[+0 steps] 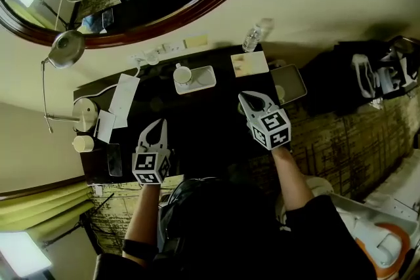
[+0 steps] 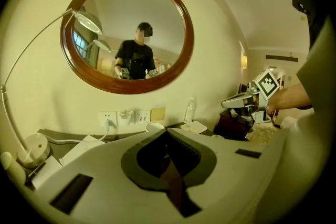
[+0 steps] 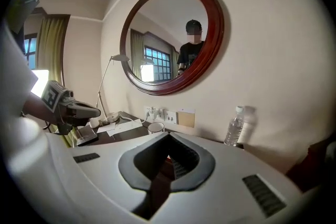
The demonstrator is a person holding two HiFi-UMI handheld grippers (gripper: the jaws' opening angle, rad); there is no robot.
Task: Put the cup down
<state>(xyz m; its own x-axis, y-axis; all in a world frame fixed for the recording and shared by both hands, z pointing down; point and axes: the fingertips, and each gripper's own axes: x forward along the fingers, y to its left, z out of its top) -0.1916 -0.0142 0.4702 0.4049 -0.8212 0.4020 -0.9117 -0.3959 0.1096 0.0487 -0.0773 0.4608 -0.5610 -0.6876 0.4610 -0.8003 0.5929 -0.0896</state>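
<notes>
The person wears a black short-sleeved shirt [image 1: 318,223]. The left gripper [image 1: 159,125] and right gripper [image 1: 245,99] are pale grey shells with dark-lined jaws, each carrying a cube [image 1: 270,128] of black-and-white square markers.

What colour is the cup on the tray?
White. The cup shows best in the head view, sitting on a pale tray.
</notes>
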